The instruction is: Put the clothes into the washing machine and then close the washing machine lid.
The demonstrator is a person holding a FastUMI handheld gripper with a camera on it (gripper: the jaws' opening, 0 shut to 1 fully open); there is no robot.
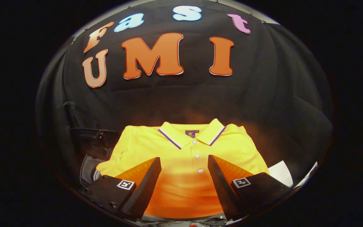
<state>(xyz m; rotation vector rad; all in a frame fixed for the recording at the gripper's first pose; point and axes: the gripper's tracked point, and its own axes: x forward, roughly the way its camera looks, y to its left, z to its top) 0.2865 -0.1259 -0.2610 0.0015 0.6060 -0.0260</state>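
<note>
The claw (184, 165) is hovering with its fingers spread wide over a folded yellow polo shirt (184, 151), gripping nothing. The shirt is lying flat, collar (191, 132) pointing away toward the black cloth wall, its button placket (198, 162) showing in the gap between the fingers. Just left of the shirt, the dark washing machine (90, 148) is sitting half in shadow. A white sheet (280, 171) is peeking out at the shirt's right.

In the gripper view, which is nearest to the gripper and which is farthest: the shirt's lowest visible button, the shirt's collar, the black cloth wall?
The gripper is open, its fingers apart over the yellow polo shirt.
1. Lowest visible button: between the fingers.
2. Collar: beyond the fingertips, at the shirt's far end.
3. Black cloth wall: behind the shirt, farthest.
</note>
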